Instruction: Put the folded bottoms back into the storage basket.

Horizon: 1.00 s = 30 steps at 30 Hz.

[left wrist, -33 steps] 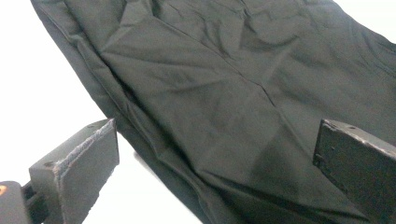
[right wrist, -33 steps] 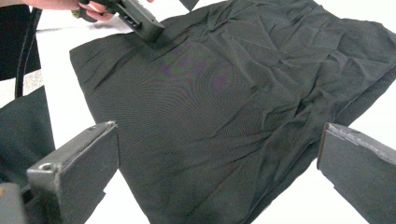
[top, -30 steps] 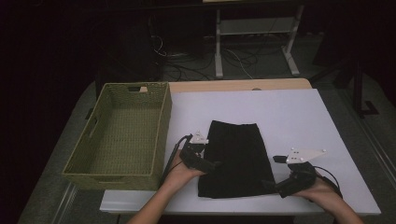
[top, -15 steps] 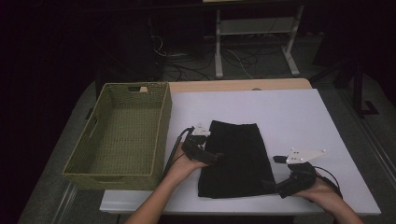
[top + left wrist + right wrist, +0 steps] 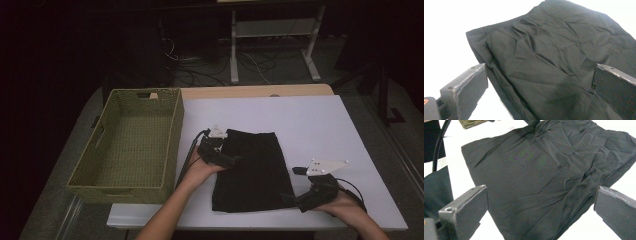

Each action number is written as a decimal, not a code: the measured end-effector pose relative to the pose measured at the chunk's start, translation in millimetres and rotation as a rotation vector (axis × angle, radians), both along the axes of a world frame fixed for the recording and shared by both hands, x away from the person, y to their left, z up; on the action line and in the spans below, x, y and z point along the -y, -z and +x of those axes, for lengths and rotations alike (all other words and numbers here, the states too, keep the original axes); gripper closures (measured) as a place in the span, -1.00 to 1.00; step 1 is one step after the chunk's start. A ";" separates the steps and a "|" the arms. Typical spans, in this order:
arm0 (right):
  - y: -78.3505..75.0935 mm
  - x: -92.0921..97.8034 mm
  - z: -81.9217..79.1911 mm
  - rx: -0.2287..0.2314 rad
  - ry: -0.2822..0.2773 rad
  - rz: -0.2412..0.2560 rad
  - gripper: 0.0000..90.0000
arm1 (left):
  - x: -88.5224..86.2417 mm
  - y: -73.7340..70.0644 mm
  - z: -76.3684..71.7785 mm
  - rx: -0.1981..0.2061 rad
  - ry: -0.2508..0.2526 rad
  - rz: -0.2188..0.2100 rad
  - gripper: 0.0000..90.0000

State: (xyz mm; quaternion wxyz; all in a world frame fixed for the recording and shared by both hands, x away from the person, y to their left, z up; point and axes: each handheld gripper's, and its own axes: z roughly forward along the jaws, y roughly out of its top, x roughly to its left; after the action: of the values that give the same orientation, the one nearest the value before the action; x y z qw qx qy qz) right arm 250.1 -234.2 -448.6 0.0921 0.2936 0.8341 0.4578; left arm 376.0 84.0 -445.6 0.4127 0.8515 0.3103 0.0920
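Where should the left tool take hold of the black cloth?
Take the black cloth at its left edge near the far corner, coming from the basket side. It lies flat and folded; that edge sits between the open left tool jaws.

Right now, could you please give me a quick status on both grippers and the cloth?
Left gripper open at black cloth's left edge. Right gripper open at its near right corner. Cloth flat on table, ungripped. Basket empty, left of cloth.
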 end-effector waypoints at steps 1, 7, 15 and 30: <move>0.0 0.0 0.2 0.000 0.000 0.001 -1.00 | 0.6 0.3 4.2 -0.003 -0.005 0.000 -0.99; -0.2 0.5 0.0 0.001 0.000 0.000 -1.00 | 1.4 0.8 17.5 -0.015 -0.031 0.005 -0.99; -0.1 0.8 -0.4 0.001 0.001 0.002 -1.00 | 0.6 3.5 36.9 -0.046 -0.059 -0.003 -0.99; 0.7 1.9 -0.4 -0.002 0.010 0.003 -1.00 | 8.5 11.5 65.8 -0.061 -0.066 0.011 -0.86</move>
State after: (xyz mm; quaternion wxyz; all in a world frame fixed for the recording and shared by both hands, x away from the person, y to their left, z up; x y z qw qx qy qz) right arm 249.7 -236.0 -449.3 0.0932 0.2986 0.8320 0.4582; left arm 441.9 75.5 -457.1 0.3950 0.8455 0.3501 0.0811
